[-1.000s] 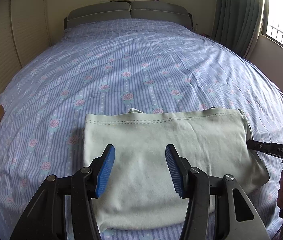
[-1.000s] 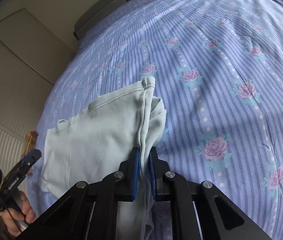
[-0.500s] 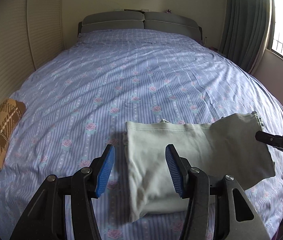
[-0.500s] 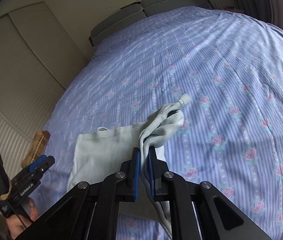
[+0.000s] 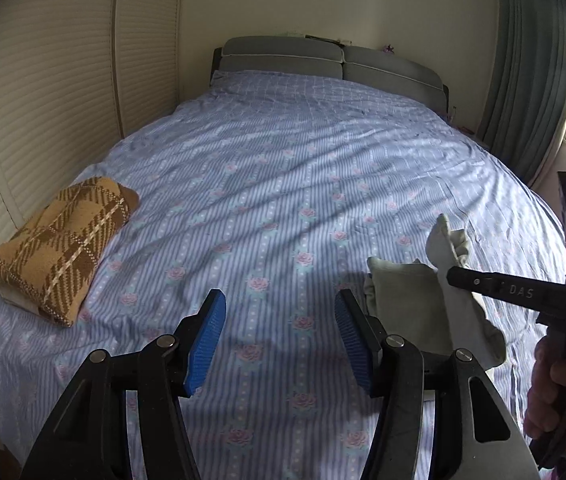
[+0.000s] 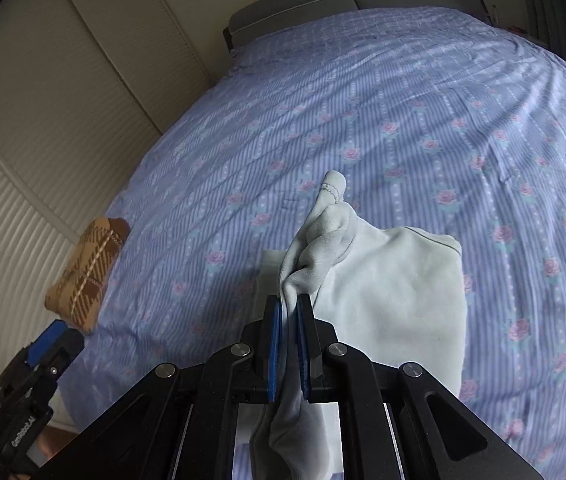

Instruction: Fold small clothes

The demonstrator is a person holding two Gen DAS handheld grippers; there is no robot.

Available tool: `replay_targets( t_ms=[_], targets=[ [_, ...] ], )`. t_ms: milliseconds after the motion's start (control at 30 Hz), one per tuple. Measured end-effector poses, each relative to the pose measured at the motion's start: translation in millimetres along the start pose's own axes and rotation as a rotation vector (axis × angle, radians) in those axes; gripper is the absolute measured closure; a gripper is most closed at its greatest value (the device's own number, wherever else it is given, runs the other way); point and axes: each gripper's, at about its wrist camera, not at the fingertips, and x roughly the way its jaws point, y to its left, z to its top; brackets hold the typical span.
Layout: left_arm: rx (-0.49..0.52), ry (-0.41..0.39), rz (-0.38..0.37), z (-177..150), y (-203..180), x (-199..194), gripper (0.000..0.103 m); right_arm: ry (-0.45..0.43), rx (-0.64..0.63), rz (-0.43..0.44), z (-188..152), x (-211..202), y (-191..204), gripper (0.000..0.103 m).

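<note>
Pale-green garment (image 6: 395,292) pinched at bunched edge by right gripper (image 6: 287,354), lifted over floral bed sheet (image 5: 283,184); left gripper (image 5: 279,344) empty, jaws opening; carrying step; next likely place beside plaid folded cloth (image 5: 63,240).

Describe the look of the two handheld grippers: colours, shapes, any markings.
Both are black two-finger tools with angular, cut-out linkage arms and silver pivot bolts. The left gripper has ribbed blue pads and white lettering along its side in the right wrist view. The right gripper has the same blue pads; from the left wrist view its side reads "DAS", and a block above it shows a small green light.
</note>
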Motion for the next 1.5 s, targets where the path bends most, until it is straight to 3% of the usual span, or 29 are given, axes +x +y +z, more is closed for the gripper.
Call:
replay_targets(
  t_ms=[200,367,567,700,833,1000,1133,1300,1433,1500],
  targets=[
    [-0.019,0.022,-0.004,-6.4,13.3,4.8,0.047,0.108,-0.032,-0.012,-10.8,52.1,22.6,0.093],
    [-0.006,0.042,-0.021,-11.0,5.4,9.1,0.047,0.160,-0.009,0.011,-16.9,65.5,18.1,0.089],
    [0.028,0.060,-0.099,-17.8,-20.6,15.0,0.047,0.040,-0.040,0.000,-23.1,14.4,1.9,0.087],
    [0.043,0.108,-0.205,-27.4,-46.6,30.3,0.047,-0.038,-0.018,-0.060,-38.0,-24.8,-27.1,0.071],
    [0.085,0.129,-0.234,-32.0,-70.7,49.3,0.047,-0.029,-0.005,-0.105,-59.0,-41.3,-56.9,0.069],
    [0.090,0.122,-0.234,-12.4,-85.2,80.7,0.048,-0.003,0.021,-0.115,-76.1,-43.2,-80.1,0.069],
    [0.090,0.159,-0.240,1.6,-92.9,110.8,0.070,-0.011,0.005,-0.109,-77.5,-42.8,-85.7,0.069],
    [0.098,0.220,-0.214,4.5,-92.1,144.6,0.087,-0.020,0.003,-0.108,-75.4,-41.2,-93.3,0.069],
    [0.104,0.218,-0.157,4.6,-83.9,155.7,0.087,-0.013,0.015,-0.110,-77.5,-37.1,-102.4,0.069],
    [0.088,0.219,-0.167,4.5,-79.1,156.4,0.087,-0.006,0.027,-0.108,-79.1,-36.0,-107.5,0.069]
  ],
)
